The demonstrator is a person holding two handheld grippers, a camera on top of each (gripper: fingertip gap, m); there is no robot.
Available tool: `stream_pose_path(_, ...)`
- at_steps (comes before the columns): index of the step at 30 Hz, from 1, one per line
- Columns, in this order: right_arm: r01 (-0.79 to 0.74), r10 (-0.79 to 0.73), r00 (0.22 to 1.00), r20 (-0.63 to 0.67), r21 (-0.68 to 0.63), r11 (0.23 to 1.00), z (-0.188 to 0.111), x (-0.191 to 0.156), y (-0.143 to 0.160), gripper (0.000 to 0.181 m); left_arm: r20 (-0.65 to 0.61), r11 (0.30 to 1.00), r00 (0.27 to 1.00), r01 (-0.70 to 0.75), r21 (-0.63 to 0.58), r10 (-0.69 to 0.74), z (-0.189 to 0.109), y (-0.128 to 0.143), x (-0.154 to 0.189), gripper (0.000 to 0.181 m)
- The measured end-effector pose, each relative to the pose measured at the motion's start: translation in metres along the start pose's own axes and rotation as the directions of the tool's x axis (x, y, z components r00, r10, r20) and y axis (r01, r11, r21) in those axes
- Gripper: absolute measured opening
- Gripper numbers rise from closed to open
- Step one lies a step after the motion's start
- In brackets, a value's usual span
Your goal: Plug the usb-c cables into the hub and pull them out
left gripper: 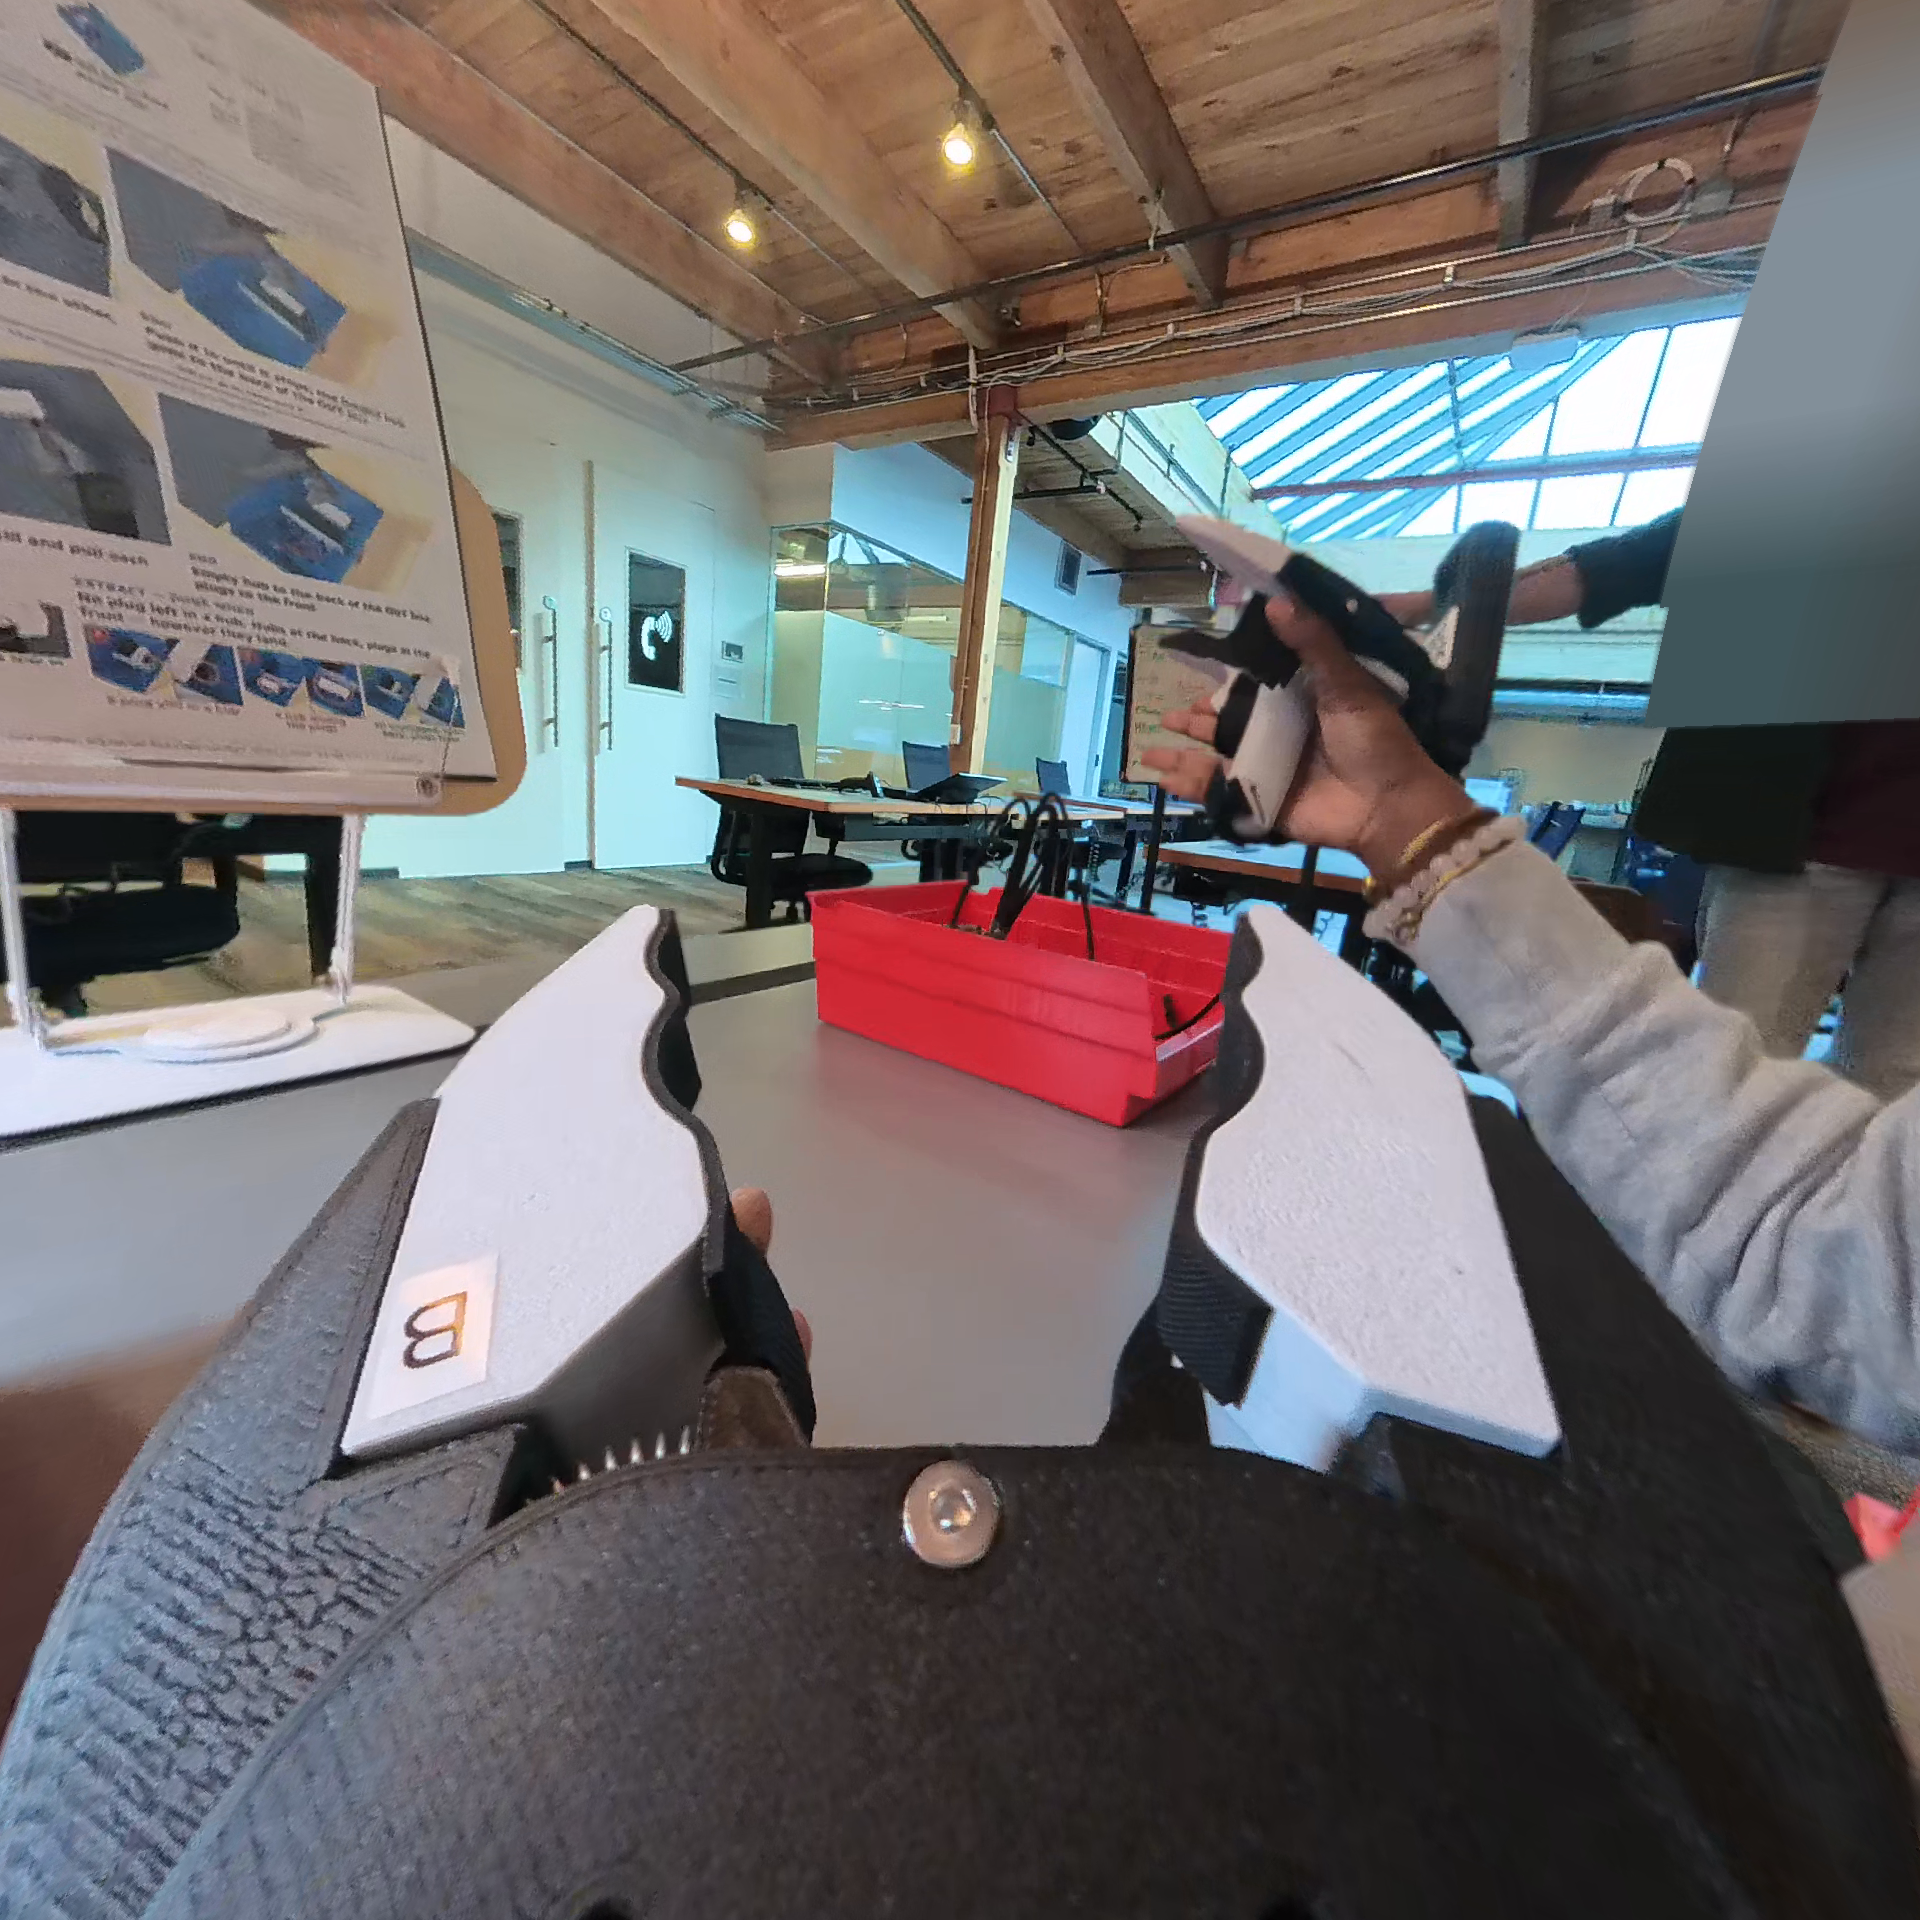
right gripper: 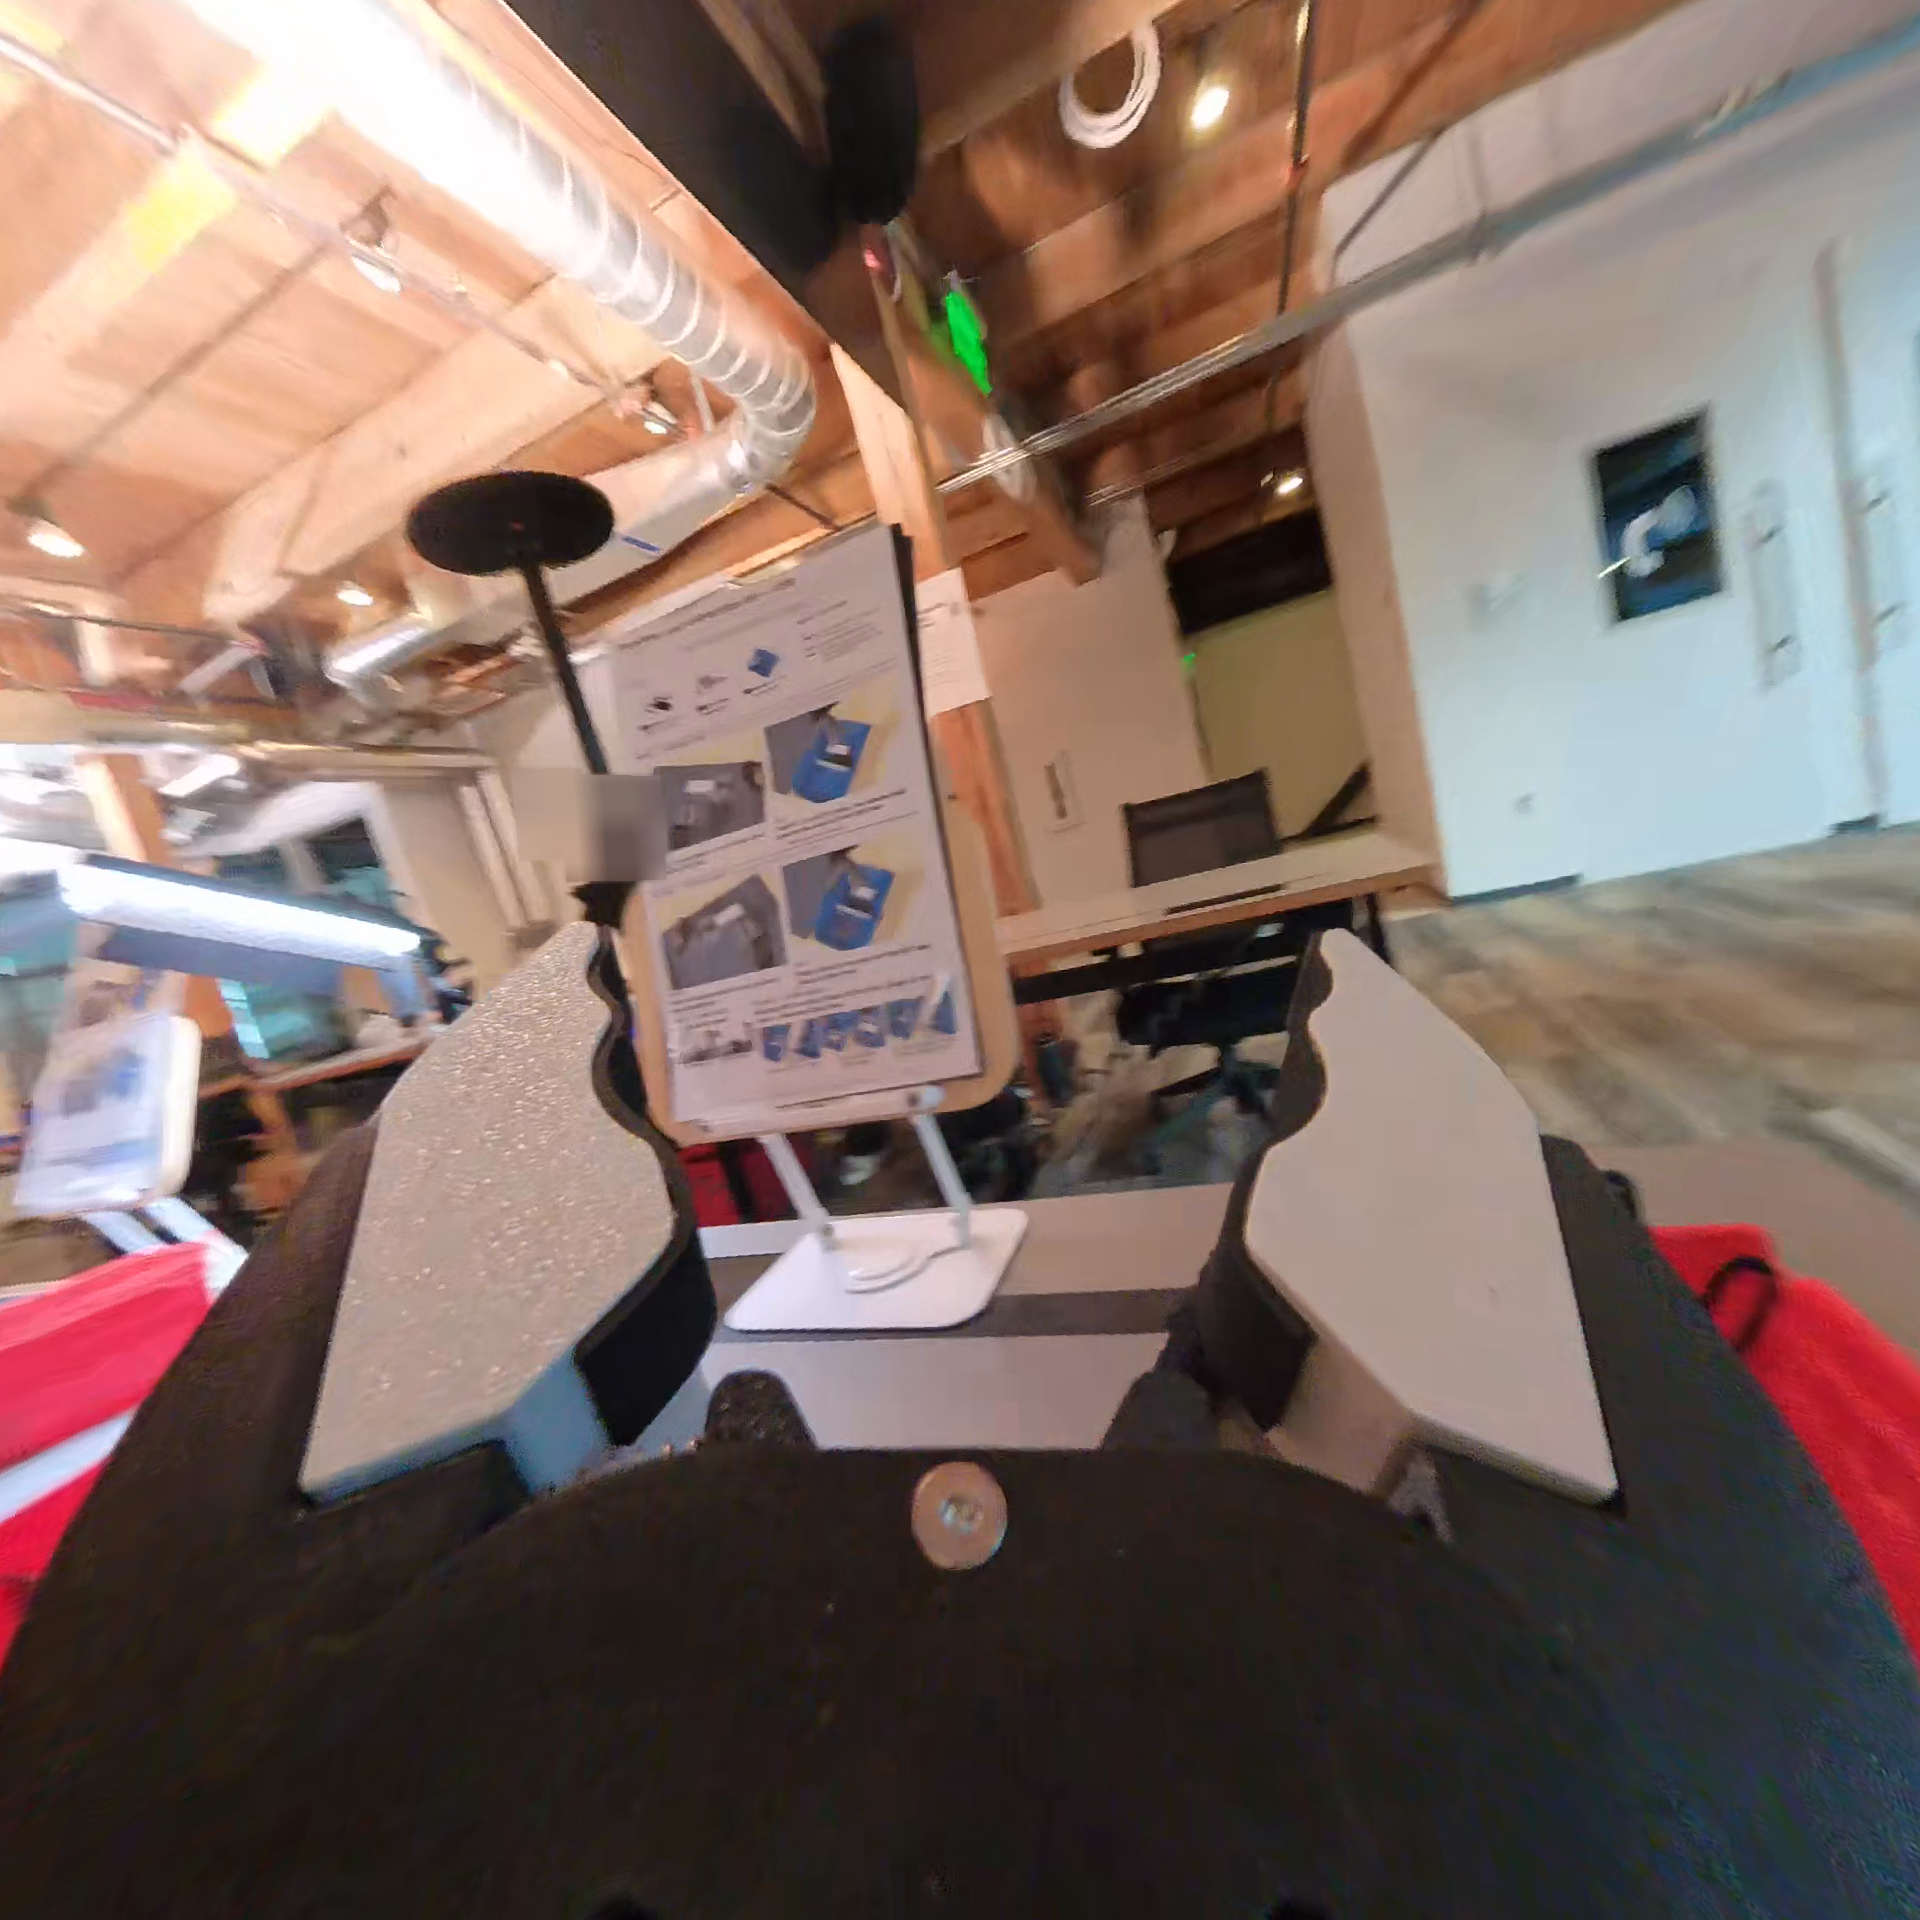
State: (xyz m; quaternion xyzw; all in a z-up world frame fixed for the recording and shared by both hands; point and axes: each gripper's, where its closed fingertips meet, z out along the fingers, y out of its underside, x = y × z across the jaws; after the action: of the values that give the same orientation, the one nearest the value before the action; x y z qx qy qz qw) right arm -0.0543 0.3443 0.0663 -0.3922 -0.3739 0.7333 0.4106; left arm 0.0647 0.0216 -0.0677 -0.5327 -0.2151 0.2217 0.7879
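Red plastic bin [left gripper: 1013, 997] is sitting on the grey table [left gripper: 935, 1226] with black cables [left gripper: 1023, 868] sticking up out of it, while the left gripper [left gripper: 956, 1029] is hovering before it with jaws spread and empty; no hub is showing, so the task is judged not yet begun. Only the left wrist view is showing the right gripper [left gripper: 1236, 644] raised well above the bin, whereas the blurred right wrist view is showing it [right gripper: 961, 1049] released, facing the instruction sheet [right gripper: 805, 831] on its stand.
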Motion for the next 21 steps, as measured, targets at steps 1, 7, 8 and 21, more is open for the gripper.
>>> stream_pose_path(1,0.05,-0.05,0.998,-0.027,0.004,0.999,-0.007,-0.002,0.0,0.122,-0.003,1.0,1.0,-0.006,-0.001,0.006,-0.002,-0.009,0.003,0.099)
stream_pose_path(7,0.309,-0.302,0.942,-0.149,0.032,0.95,-0.051,-0.021,0.009,0.146,0.04,0.997,0.997,-0.064,-0.05,0.066,-0.02,-0.056,0.003,0.134)
stream_pose_path(8,0.328,-0.318,0.934,-0.163,0.038,0.944,-0.058,-0.024,0.009,0.146,0.063,0.995,0.994,-0.085,-0.053,0.089,-0.025,-0.064,0.0,0.138)
stream_pose_path(21,0.509,-0.61,0.759,-0.227,-0.377,0.774,-0.107,-0.009,0.038,0.135,0.462,0.864,0.74,-0.335,-0.377,0.488,-0.11,-0.102,-0.095,0.143)
